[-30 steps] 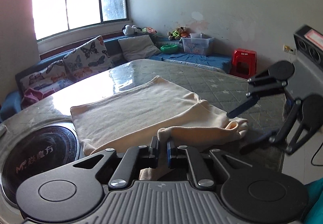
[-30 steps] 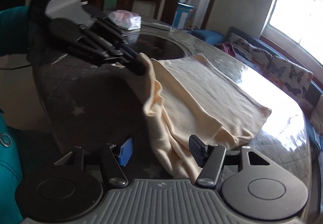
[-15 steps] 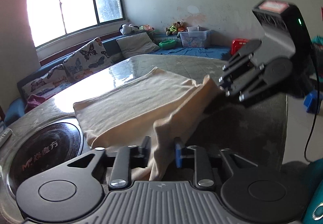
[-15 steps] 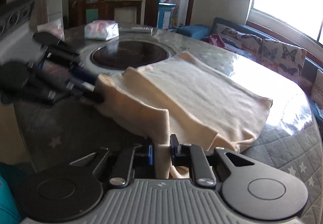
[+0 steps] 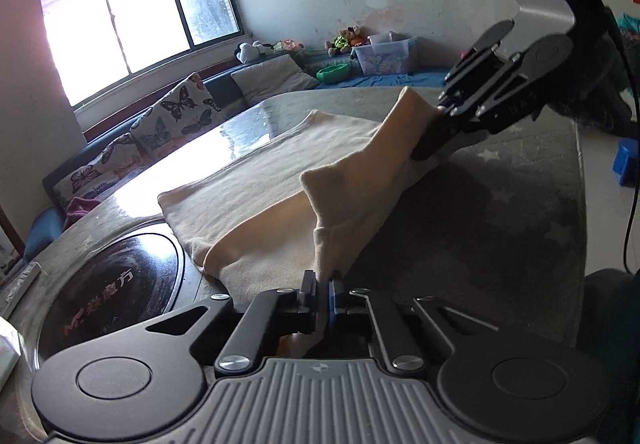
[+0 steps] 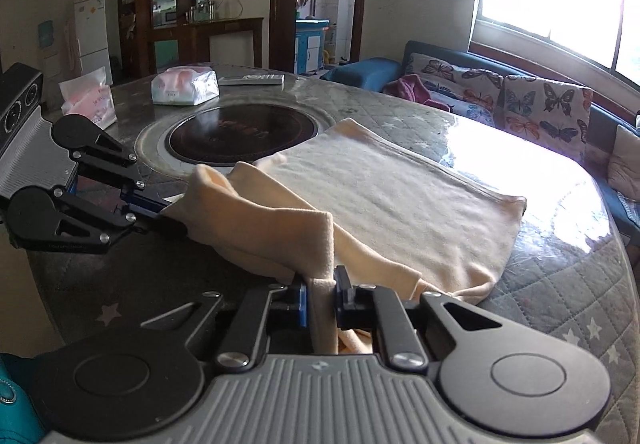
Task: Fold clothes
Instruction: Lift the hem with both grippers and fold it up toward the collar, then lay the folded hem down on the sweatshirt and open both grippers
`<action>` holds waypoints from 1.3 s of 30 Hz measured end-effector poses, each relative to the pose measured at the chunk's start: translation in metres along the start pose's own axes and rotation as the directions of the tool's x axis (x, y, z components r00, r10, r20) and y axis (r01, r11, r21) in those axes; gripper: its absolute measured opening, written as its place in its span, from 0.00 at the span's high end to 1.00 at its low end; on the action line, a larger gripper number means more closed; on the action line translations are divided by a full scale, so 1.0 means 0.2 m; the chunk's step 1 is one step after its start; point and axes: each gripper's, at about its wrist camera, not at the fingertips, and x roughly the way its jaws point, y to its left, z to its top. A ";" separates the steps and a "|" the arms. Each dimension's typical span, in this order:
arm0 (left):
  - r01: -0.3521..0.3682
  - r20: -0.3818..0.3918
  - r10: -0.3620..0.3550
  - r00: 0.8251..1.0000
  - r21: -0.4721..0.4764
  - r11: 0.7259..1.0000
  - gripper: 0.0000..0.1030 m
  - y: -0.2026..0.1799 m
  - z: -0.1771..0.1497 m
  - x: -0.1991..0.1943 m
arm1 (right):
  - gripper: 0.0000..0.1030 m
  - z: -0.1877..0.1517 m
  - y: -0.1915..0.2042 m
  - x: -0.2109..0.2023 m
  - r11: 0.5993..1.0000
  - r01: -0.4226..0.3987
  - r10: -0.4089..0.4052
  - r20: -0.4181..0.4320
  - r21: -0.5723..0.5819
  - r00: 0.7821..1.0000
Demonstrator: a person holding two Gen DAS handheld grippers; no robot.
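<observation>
On quilted table (image 6: 560,284), soft cream garment (image 6: 392,200)

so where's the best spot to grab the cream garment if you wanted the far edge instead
Take the far right corner of the cream garment, coming in low from the window side. That corner lies flat and free on the table, while both grippers already pinch the near fold.

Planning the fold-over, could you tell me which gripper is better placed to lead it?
Neither clearly: left gripper and right gripper are both shut on the cream garment's lifted near edge, one at each end. Probably move together toward the far edge.
</observation>
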 end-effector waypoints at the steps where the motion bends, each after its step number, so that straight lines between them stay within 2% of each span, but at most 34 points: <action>1: 0.010 0.004 -0.010 1.000 -0.008 1.000 0.95 0.01 0.01 -0.01 | 0.90 0.00 0.00 -0.02 1.000 0.001 -0.001 0.006 0.001 1.000; 9: 0.057 0.021 -0.056 0.998 -0.047 0.997 0.95 -0.06 0.07 -0.24 | 0.90 -0.04 0.08 -0.26 0.999 -0.031 0.032 0.044 -0.034 0.998; 14: 0.090 0.026 -0.088 0.996 -0.062 0.994 0.95 -0.15 0.09 -0.46 | 0.90 -0.08 0.19 -0.49 0.996 -0.081 0.082 0.033 -0.033 0.996; 17: 0.087 0.010 -0.086 0.996 -0.053 0.995 0.95 -0.19 0.11 -0.49 | 0.90 -0.10 0.23 -0.54 0.995 -0.095 0.095 0.011 -0.034 0.995; 21: 0.074 0.021 -0.073 0.997 -0.066 0.995 0.95 -0.15 0.15 -0.44 | 0.90 -0.05 0.22 -0.55 0.996 -0.072 0.073 0.014 -0.048 0.997; 27: 0.029 0.037 -0.026 0.999 -0.081 0.996 0.95 0.03 0.28 -0.25 | 0.91 0.14 0.02 -0.44 0.999 -0.022 0.024 0.040 -0.045 0.999; 33: -0.019 0.004 0.020 1.000 -0.133 0.991 0.95 0.25 0.40 0.11 | 0.92 0.33 -0.23 -0.15 0.999 0.040 -0.039 0.024 -0.016 0.999; 36: -0.053 -0.040 0.047 0.998 -0.148 0.988 0.95 0.33 0.41 0.32 | 0.92 0.34 -0.32 0.04 0.996 0.093 -0.093 -0.011 -0.001 0.996; 39: -0.067 -0.087 0.052 0.995 -0.180 0.981 0.94 0.38 0.36 0.48 | 0.90 0.30 -0.41 0.23 0.991 0.112 -0.106 -0.067 0.078 0.992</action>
